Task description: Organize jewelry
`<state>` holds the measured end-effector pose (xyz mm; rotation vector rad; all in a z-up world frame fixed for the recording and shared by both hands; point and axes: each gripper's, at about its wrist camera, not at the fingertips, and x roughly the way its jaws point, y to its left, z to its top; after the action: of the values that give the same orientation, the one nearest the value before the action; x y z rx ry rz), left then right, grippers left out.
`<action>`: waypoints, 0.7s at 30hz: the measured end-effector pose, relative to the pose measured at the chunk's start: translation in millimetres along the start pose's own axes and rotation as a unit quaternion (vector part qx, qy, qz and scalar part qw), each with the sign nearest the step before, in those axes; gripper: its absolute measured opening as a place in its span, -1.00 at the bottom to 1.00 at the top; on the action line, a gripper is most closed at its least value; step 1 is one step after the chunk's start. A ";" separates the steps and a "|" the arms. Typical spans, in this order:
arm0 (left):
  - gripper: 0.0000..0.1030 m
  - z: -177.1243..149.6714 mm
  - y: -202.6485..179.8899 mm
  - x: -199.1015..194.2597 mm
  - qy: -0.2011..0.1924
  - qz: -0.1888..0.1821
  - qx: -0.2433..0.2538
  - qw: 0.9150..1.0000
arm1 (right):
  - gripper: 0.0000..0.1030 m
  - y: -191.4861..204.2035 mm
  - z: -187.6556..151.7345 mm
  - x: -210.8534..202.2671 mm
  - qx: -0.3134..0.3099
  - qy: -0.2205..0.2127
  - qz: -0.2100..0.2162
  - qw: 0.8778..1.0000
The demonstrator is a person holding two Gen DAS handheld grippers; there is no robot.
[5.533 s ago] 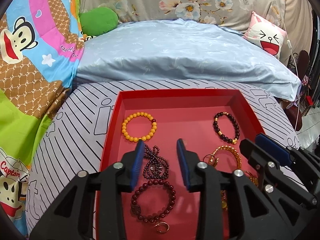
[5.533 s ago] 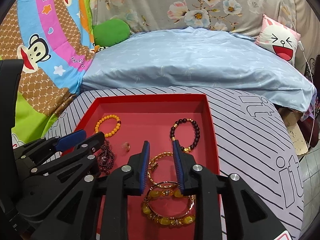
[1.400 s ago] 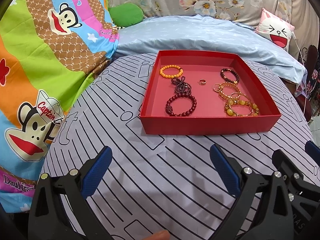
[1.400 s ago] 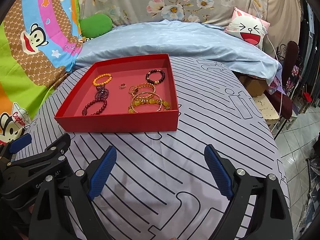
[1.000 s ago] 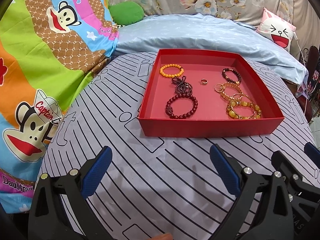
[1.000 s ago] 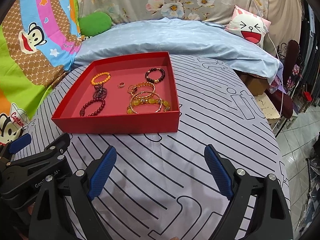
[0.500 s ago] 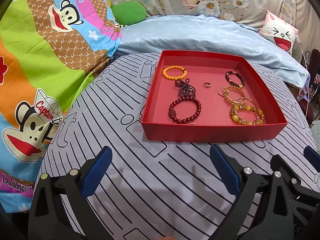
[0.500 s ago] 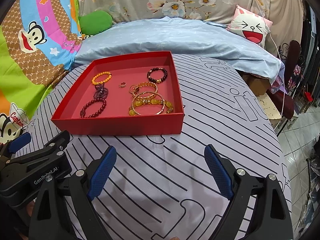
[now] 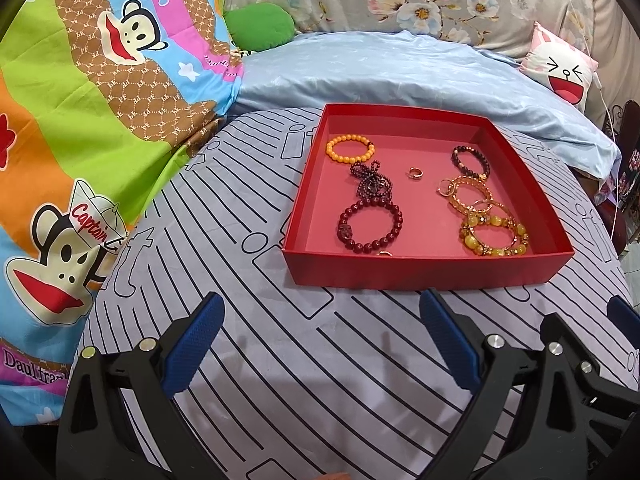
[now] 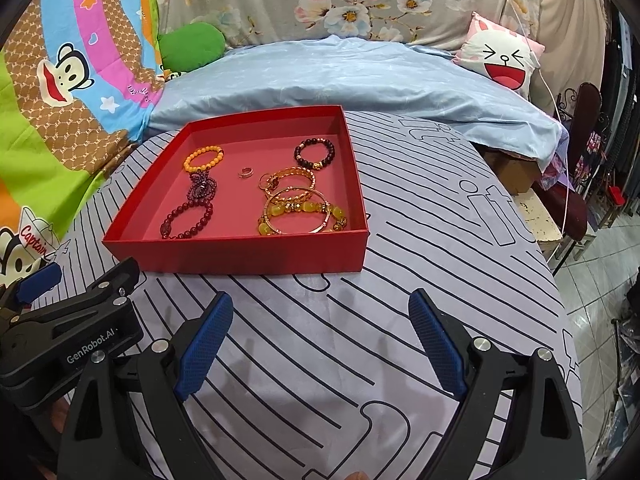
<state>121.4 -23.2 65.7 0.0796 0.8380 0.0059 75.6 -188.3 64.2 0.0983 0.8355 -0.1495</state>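
A red tray (image 9: 424,270) (image 10: 248,254) rests on the striped grey cover. Inside lie an orange bead bracelet (image 9: 350,150) (image 10: 203,159), a dark tangled strand (image 9: 370,184), a dark red bead bracelet (image 9: 370,226) (image 10: 188,220), a small ring (image 9: 416,173) (image 10: 245,173), a black bead bracelet (image 9: 470,161) (image 10: 315,153) and gold and yellow bangles (image 9: 494,230) (image 10: 300,214). My left gripper (image 9: 320,316) and my right gripper (image 10: 320,312) hover open and empty over the cover, on the near side of the tray.
A light blue duvet (image 9: 400,76) lies behind the tray. A cartoon monkey blanket (image 9: 80,120) covers the left side. A white cat-face cushion (image 10: 500,60) and a green cushion (image 9: 260,26) sit at the back. The bed's right edge drops to a tiled floor (image 10: 592,280).
Over five seconds both grippers drew back out of the tray and opened wide. In the last second the view barely shifted and nothing in the tray moved.
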 end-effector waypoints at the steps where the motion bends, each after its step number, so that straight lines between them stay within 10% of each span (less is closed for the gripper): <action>1: 0.82 0.7 -0.5 -0.1 0.000 0.000 0.000 1.000 | 0.66 -0.9 0.0 0.0 0.001 0.000 0.000 1.000; 21: 0.82 1.1 -1.6 0.2 -0.002 0.000 0.001 1.000 | 0.68 -6.2 -1.8 1.1 0.011 -0.003 0.007 1.000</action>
<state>122.3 -24.9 66.2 0.0824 0.8337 0.0052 74.0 -194.2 62.0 0.1242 0.8265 -0.1464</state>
